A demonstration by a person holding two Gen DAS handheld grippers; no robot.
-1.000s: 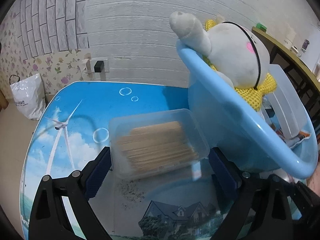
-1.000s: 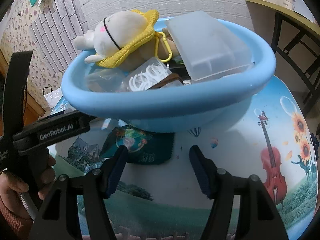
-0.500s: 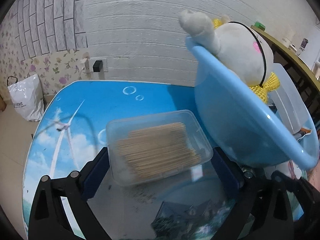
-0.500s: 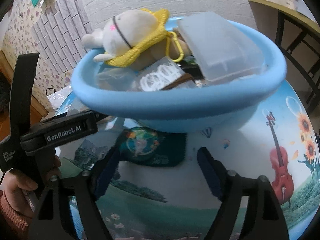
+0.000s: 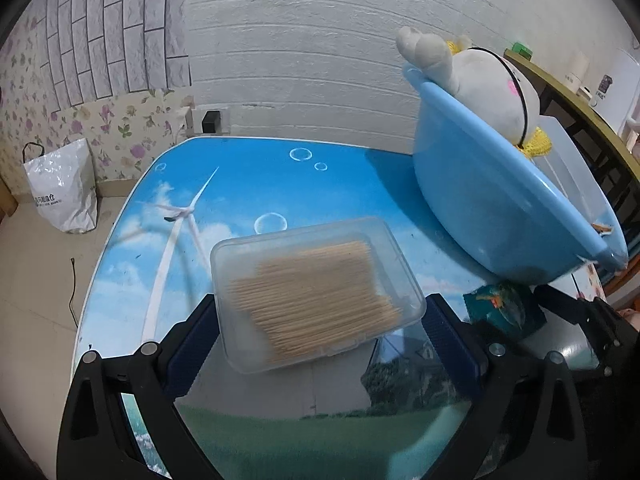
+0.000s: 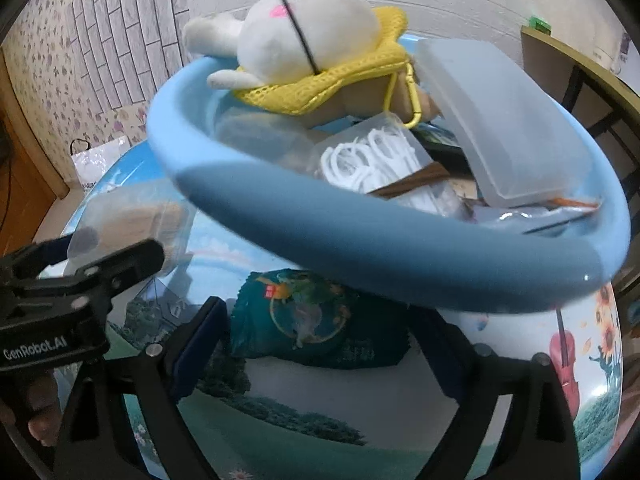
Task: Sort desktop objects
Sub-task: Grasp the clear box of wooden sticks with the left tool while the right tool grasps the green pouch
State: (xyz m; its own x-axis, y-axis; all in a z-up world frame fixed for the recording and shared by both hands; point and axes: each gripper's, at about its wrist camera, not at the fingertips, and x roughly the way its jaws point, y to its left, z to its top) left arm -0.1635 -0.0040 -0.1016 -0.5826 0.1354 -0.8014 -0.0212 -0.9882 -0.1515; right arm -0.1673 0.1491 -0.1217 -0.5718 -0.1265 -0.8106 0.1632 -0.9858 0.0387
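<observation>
Clear plastic, a flat lidded box of toothpicks [image 5: 316,292], sits between the dark blue pads of the left tongs [image 5: 318,334]. Both pads lie right against the box's short ends and the box looks lifted off the printed tabletop [image 5: 248,184], so these tongs are clamped on it at a wide spread. In the right wrist view the same box [image 6: 132,220] shows blurred at the left, above the black left-hand tool.

The right tongs [image 6: 320,344] are spread wide and their jaws are closing. Between their pads lies a dark green packet [image 6: 316,320] flat on the tabletop; the pads stand to either side of it, and no contact with it shows.

Just behind the packet sits a light blue basin [image 6: 400,256], tilted, its near rim overhanging the packet. Inside it are a white plush rabbit [image 6: 304,36] in a yellow mesh wrap, resting on the far rim, a frosted plastic case [image 6: 504,120] leaning at the right, and a clear box of white rings [image 6: 372,160].

A white shopping bag [image 5: 64,188] stands on the floor by the flowered wall.
</observation>
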